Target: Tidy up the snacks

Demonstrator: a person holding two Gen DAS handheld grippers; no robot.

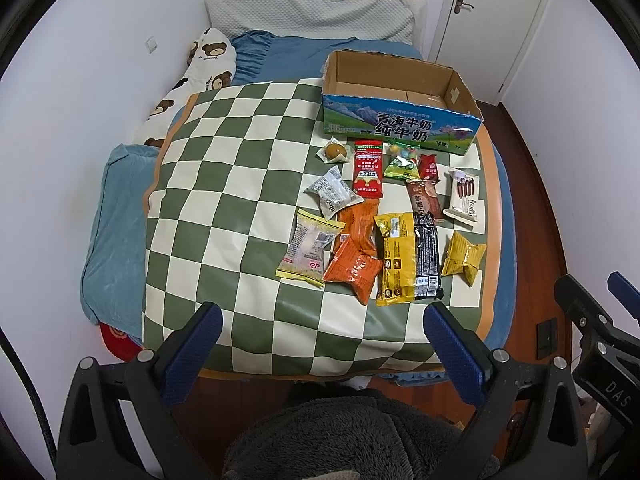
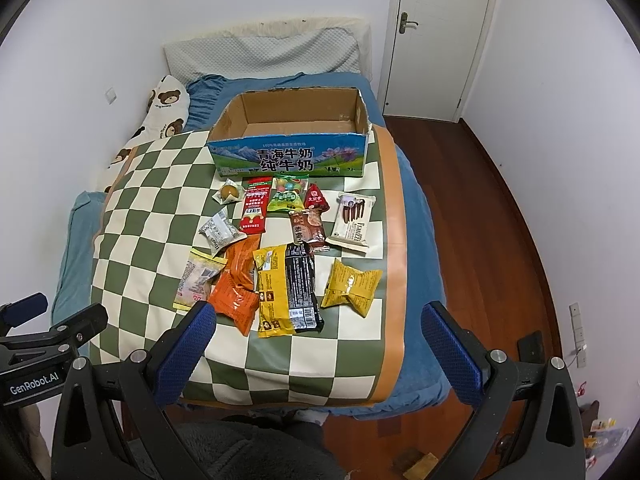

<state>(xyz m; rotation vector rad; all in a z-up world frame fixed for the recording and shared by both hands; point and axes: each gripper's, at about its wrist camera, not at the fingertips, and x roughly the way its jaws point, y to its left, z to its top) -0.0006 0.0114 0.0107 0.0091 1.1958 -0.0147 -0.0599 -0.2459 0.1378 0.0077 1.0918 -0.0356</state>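
Several snack packets lie on a green-and-white checked mat (image 1: 224,184) (image 2: 152,216) on a bed. Among them are an orange packet (image 1: 352,270) (image 2: 234,300), a long yellow packet (image 1: 394,260) (image 2: 272,292), a black packet (image 1: 426,254) (image 2: 302,288), a small yellow packet (image 1: 464,258) (image 2: 352,286), a red packet (image 1: 367,168) (image 2: 254,204) and a white biscuit packet (image 1: 462,196) (image 2: 352,220). Behind them stands an empty cardboard milk box (image 1: 400,124) (image 2: 292,158). My left gripper (image 1: 324,320) and right gripper (image 2: 320,318) hover open above the mat's near edge, holding nothing.
A bear-print pillow (image 1: 200,76) (image 2: 164,108) and a grey pillow (image 1: 308,16) lie at the bed's head by the wall. A closed white door (image 2: 440,32) stands at the back right. Wooden floor (image 2: 480,216) runs along the bed's right side. A grey fleece garment (image 1: 340,436) fills the foreground.
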